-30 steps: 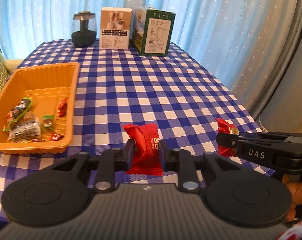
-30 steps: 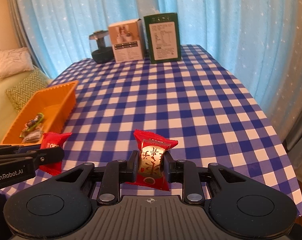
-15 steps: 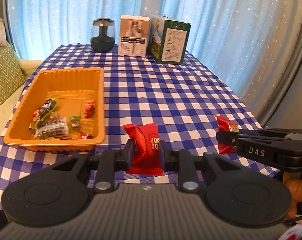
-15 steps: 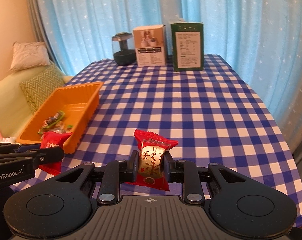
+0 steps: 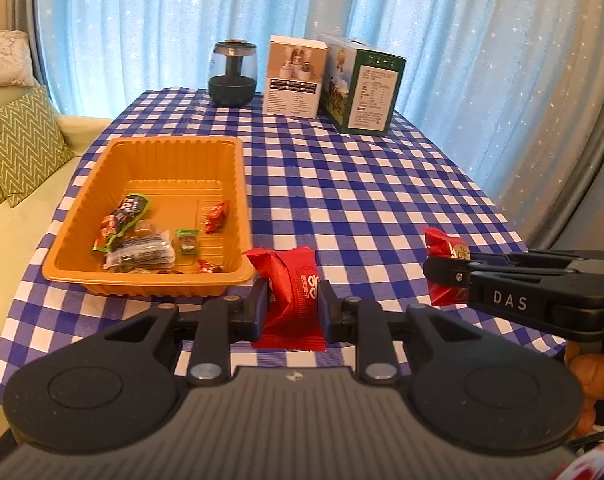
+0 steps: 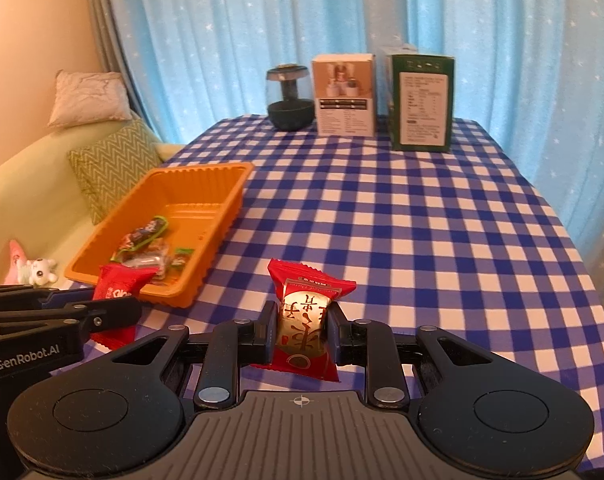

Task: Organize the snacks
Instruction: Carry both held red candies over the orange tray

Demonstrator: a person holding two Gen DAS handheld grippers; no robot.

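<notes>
My left gripper is shut on a red snack packet, held above the table just right of the orange tray. Several wrapped snacks lie inside that tray. My right gripper is shut on a red and gold snack packet, over the checkered cloth to the right of the tray. In the left wrist view the right gripper shows at the right edge with its packet. In the right wrist view the left gripper and its packet sit at the left.
A dark jar, a white box and a green box stand at the far end of the blue checkered table. A sofa with cushions lies left of the table. Blue curtains hang behind.
Both grippers have moved left and a little up with their packets. The orange tray now sits closer to the middle of both views.
</notes>
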